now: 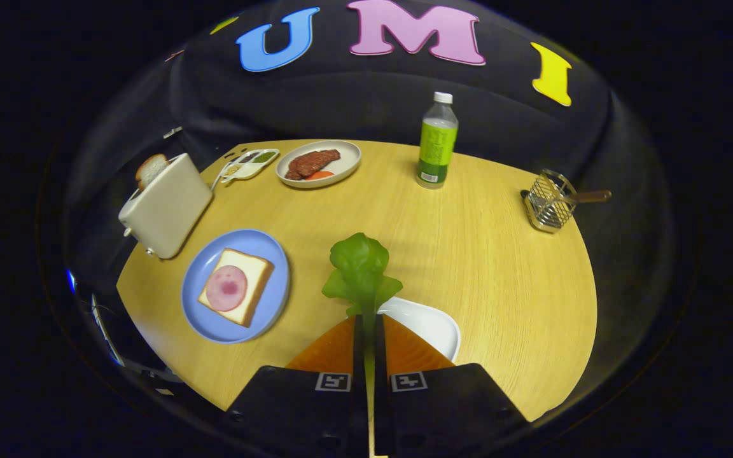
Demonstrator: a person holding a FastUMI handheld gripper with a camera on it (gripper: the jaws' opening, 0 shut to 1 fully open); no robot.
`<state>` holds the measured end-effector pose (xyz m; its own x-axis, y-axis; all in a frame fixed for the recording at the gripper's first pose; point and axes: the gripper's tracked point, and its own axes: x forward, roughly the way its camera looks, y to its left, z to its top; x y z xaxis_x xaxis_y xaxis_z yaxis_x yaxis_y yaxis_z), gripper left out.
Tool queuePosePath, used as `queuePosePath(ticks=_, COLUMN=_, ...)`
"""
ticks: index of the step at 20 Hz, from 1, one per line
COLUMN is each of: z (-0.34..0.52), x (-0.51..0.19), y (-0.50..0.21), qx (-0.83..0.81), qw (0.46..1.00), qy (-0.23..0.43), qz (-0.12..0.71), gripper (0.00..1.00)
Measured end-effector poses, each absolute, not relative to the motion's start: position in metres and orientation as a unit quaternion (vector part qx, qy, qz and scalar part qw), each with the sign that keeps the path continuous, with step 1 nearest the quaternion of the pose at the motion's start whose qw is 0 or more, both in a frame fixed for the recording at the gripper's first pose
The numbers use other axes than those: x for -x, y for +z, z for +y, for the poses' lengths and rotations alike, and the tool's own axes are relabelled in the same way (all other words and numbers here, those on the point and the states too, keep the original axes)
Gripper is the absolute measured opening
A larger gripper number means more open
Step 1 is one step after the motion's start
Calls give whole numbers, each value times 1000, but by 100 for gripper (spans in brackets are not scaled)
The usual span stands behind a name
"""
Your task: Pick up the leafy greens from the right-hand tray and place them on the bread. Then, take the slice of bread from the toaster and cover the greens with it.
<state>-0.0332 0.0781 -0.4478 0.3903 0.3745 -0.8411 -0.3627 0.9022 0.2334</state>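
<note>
Fingers point(369, 331) are closed tight on the stem of a floppy, ruffled green plastic-looking lettuce leaf point(360, 267); both are pressed on it, with the leaf head standing out just ahead of the tips. Leaf is held clear above the glossy white tray point(427, 324), which sits right under the fingers on the round light-wood surface point(481, 267).

Handling, as judged: very light, soft, thin, likely to flop or flutter; the stem is the stiffest part and the right place to be gripped. Slip risk is low, crush risk irrelevant, but the leaf may cling to a finger on release.

Target is off to the left of the fingers: round pale-blue plate point(204, 283) carrying a square white bread slice point(249, 270) topped with a pink round ham slice point(226, 287). Beyond the plate, a cream toaster point(166, 207) is seen with a bread slice point(150, 168) protruding from its slot; that one is rigid enough to be pinched by its exposed edge.
</note>
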Motion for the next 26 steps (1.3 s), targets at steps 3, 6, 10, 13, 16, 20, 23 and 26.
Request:
queuePosePath(ticks=3, z=121, x=34, y=-422, qx=-9, qw=828, qy=265, qz=494, gripper=8)
queuePosePath(ticks=6, z=164, x=39, y=-408, qx=-6, qw=816, qy=309, qz=488, gripper=8)
queuePosePath(ticks=10, z=212, x=50, y=-406, qx=10, qw=798, qy=350, qz=490, gripper=8)
queuePosePath(ticks=13, z=238, x=55, y=-416, qx=17, qw=787, qy=362, qz=499, gripper=8)
queuePosePath(ticks=16, z=251, x=57, y=-425, qx=24, qw=782, qy=364, qz=506, gripper=8)
queuePosePath(ticks=20, z=258, x=58, y=-431, qx=25, qw=777, qy=365, qz=512, gripper=11)
queuePosePath(ticks=23, z=258, x=54, y=-435, qx=25, qw=780, qy=358, qz=512, gripper=20)
queuePosePath(ticks=26, z=256, x=47, y=-434, qx=25, qw=788, qy=350, qz=506, gripper=52)
